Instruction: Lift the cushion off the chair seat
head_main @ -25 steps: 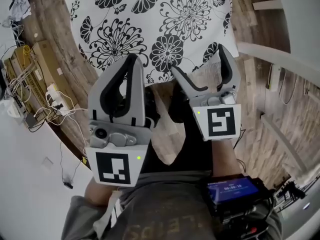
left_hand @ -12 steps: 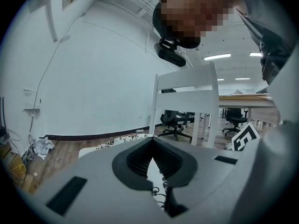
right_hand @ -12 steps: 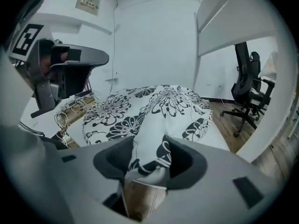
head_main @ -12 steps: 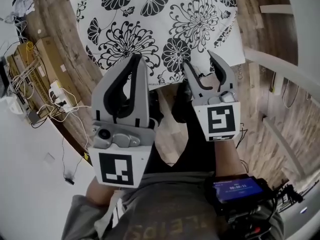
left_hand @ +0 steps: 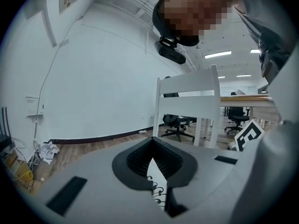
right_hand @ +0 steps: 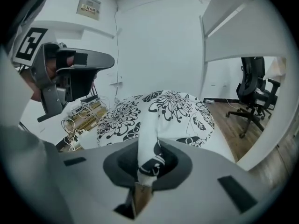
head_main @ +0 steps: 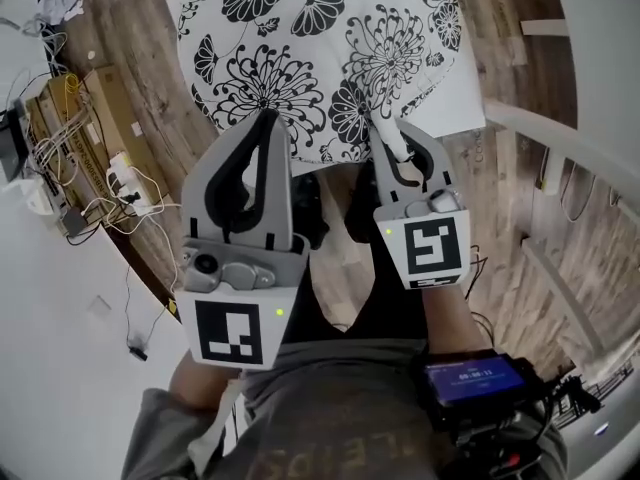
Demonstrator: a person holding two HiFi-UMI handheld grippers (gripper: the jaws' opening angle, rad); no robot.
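Pinches near edge of white, black-flowered fabric cushion [head_main: 320, 28], upper centre, with left claw [head_main: 268, 118] and just-closing right claw [head_main: 392, 128].

The cushion [head_main: 330, 58] hides its near hem behind the left claw [head_main: 267, 120] (only a sliver shows between its jaws) and right claw [head_main: 392, 128]; beyond them the head view's top edge cuts it off.

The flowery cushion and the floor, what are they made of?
The cushion looks like cloth, matte white with printed black flowers. Its near edge bunches into a soft fold, so it probably has soft stuffing inside. The floor looks like wood planks or wood-look laminate, with brown grain and seams. I cannot tell which.
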